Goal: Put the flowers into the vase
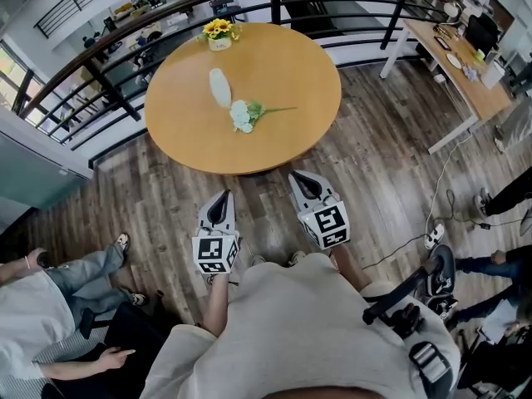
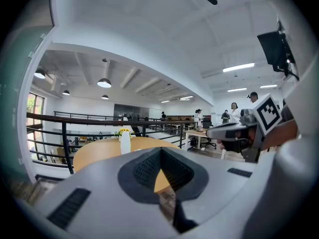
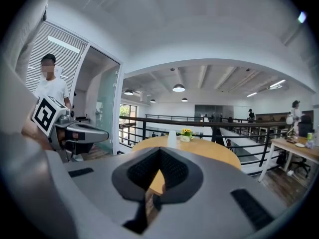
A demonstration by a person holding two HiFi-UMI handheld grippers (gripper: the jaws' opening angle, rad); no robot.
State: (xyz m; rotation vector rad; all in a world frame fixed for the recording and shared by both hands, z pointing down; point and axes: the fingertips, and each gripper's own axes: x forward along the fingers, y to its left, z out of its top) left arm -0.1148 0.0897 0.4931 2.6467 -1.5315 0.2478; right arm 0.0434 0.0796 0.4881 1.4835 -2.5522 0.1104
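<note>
Head view: the flowers are lying on the worktop just beside the vase, not in it. You are holding the left claw and right claw well short of the vase.
Left gripper view: the claw is showing closed and empty.
Right gripper view: the same, closed and empty.
The pickup and the insertion are both still waiting.

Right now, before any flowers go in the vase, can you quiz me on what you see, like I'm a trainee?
1. True or false: the white flowers are already in the white vase.
2. What stands at the far edge of the table? A) yellow flowers in a pot B) a red cup C) a book
3. Fill in: the left gripper and right gripper each hold ___.

Key: 1 false, they lie beside it; 2 A; 3 nothing, both are shut.
</note>
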